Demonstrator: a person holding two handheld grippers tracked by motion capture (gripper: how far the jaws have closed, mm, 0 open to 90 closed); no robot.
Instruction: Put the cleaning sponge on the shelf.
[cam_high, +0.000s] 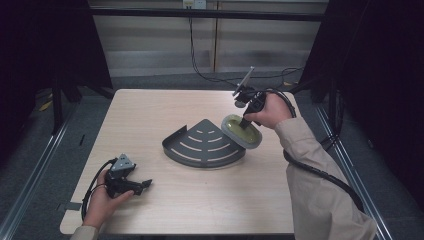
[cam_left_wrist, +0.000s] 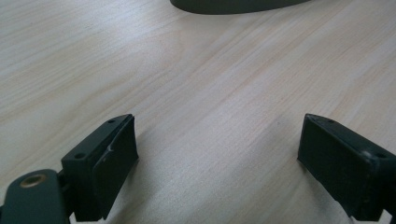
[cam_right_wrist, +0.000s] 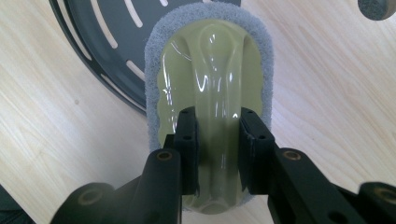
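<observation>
Your right gripper (cam_right_wrist: 218, 140) has its jaws clamped on the raised glossy ridge of a pale green scrubber (cam_right_wrist: 210, 84) backed with a grey pad. You hold it tilted over the right edge of a dark slotted corner shelf (cam_high: 202, 144) at the middle of the table (cam_high: 165, 205). The ridge looks slick, so the scrubber may slip or twist if you press hard. The light shelf may also slide, since nothing braces it. Your left gripper (cam_left_wrist: 217, 163) rests near the table's front left, jaws spread wide and empty.
</observation>
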